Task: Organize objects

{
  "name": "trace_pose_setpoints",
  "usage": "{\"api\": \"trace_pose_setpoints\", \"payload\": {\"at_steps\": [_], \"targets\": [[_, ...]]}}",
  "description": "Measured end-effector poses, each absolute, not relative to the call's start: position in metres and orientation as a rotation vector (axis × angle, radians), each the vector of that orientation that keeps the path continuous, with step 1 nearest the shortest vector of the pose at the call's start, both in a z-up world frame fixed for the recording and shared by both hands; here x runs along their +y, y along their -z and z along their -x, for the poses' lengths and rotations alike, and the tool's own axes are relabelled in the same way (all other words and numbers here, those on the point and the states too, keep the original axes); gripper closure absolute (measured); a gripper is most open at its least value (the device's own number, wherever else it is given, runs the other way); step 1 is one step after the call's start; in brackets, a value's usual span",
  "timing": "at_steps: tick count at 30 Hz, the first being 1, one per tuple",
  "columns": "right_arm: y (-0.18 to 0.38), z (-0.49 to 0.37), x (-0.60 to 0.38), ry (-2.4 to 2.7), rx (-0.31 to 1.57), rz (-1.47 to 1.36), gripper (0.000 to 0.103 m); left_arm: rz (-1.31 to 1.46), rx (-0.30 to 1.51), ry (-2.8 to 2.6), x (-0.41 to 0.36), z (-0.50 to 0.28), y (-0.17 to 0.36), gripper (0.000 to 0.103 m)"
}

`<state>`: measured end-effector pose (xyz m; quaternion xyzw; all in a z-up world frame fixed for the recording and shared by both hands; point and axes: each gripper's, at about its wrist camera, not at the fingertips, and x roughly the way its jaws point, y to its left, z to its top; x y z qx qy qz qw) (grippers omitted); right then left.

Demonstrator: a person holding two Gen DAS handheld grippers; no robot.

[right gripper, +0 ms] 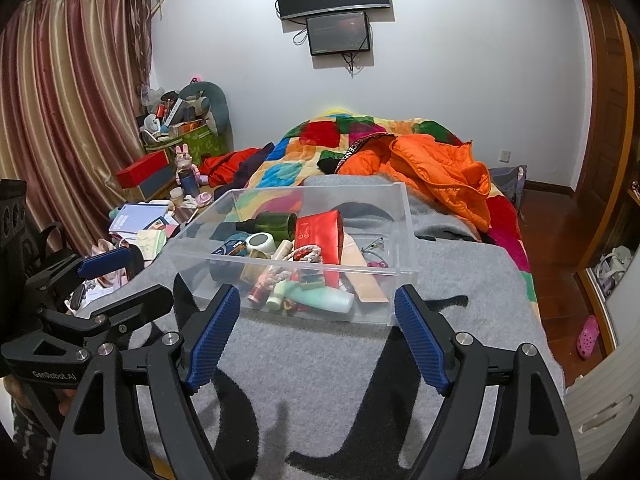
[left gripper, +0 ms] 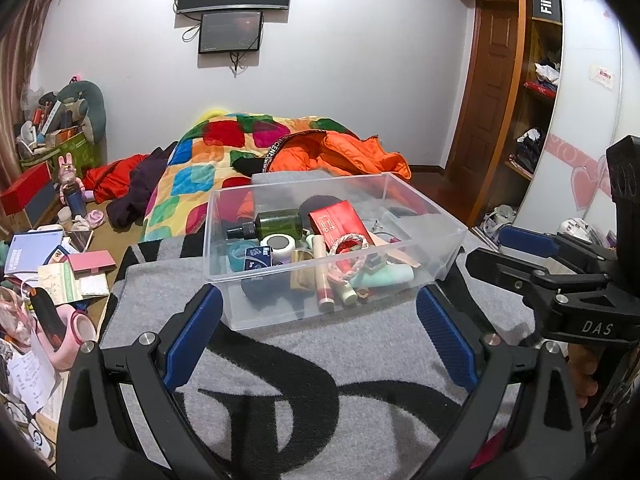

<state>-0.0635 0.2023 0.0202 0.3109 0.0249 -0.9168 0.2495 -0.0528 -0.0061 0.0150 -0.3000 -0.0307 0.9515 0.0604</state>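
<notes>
Plastic box (left gripper: 256, 280), clear and stiff, sits on the grey blanket (left gripper: 360, 360) of the bed, loaded with a green bottle (left gripper: 280, 222), a red packet (left gripper: 336, 224), tubes and other small things. It looks light but slippery and likely to tip its load; best taken by the two short walls. Left claw (left gripper: 320, 340) and right claw (right gripper: 316, 340) both gape empty just short of it.
</notes>
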Motion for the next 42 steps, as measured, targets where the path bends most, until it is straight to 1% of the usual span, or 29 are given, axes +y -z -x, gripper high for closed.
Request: {"api": "trace_pose_setpoints", "payload": {"at_steps": [30, 42], "targets": [[-0.0146, 0.0633, 0.2026, 2.484, 0.038, -0.872, 0.026, 0.898, -0.084, -2.881, -0.0047, 0.0534, -0.0151, 0.004], [-0.011, 0.066, 0.2047, 2.477, 0.014, -0.896, 0.024, 0.911, -0.076, -2.865, -0.0014, 0.0547, -0.0107, 0.004]]}}
